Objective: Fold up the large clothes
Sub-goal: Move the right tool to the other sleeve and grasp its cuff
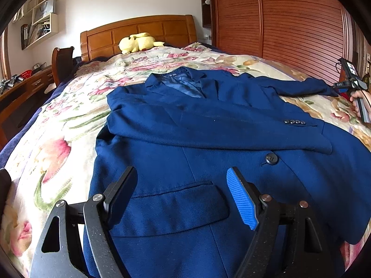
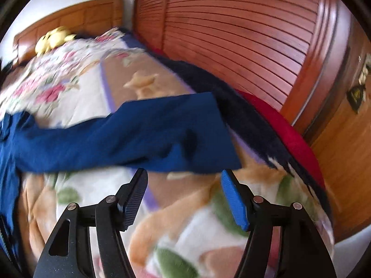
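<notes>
Blue blazer [image 1: 208, 125] lies front-up on the floral bedspread [image 1: 58, 139], one sleeve [image 2: 129, 136] stretched flat beside it. My left gripper [image 1: 183, 185] hangs wide above its pocket. My right gripper [image 2: 184, 185] gapes empty beside that sleeve's cuff.

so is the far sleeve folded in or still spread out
Spread out. The sleeve lies straight across the bedspread, away from the jacket; the other sleeve is folded over the front.
</notes>
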Tool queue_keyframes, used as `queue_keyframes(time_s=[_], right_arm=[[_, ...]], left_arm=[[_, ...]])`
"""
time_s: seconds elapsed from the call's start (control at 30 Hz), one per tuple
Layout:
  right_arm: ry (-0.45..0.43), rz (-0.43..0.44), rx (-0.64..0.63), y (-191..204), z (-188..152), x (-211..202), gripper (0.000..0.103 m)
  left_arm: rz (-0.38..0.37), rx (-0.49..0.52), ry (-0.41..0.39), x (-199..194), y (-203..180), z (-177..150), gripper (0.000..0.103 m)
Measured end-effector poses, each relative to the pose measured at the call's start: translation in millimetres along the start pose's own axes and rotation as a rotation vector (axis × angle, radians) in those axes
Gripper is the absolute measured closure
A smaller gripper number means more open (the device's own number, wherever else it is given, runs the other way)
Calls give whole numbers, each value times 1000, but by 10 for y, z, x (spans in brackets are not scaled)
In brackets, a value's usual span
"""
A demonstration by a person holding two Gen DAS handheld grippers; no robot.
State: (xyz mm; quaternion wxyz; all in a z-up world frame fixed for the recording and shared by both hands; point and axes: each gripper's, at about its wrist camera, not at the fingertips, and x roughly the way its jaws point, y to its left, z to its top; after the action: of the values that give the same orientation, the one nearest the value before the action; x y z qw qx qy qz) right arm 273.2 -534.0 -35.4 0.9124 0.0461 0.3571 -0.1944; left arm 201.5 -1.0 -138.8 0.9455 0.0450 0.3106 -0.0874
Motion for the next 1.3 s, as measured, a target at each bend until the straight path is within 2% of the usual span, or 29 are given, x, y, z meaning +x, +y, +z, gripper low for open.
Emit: queue_keyframes(time_s=[0.33,0.53,0.8,0.83,0.9,0.97,1.03,1.1,1.17,1.3], right_arm=[[20,-19,111,-57,182,416,35],[97,-27,158,-180,179,705,35],[108,-54,106,-61,147,809,35],[113,-51,95,-33,147,813,39],[122,-25,55,27,173,810,66],[133,11,1,121,189,775,86],[127,-7,-59,250,220,687,90],[59,-36,-72,346,310,482,91],[-9,-8,-65,443,446,215,91],[-90,35,-153,767,671,-319,92]], left_arm=[[-9,-14,26,46,15,-13,23],[-10,-15,34,65,20,-7,23],[-11,-16,38,75,22,-11,23],[-11,-16,39,76,21,-11,23],[-11,-16,39,77,20,-11,23],[-11,-17,38,75,19,-11,23],[-10,-16,38,75,18,-11,23],[-10,-16,39,76,20,-10,23],[-9,-16,39,75,20,-11,23],[-9,-13,36,76,18,-9,23]])
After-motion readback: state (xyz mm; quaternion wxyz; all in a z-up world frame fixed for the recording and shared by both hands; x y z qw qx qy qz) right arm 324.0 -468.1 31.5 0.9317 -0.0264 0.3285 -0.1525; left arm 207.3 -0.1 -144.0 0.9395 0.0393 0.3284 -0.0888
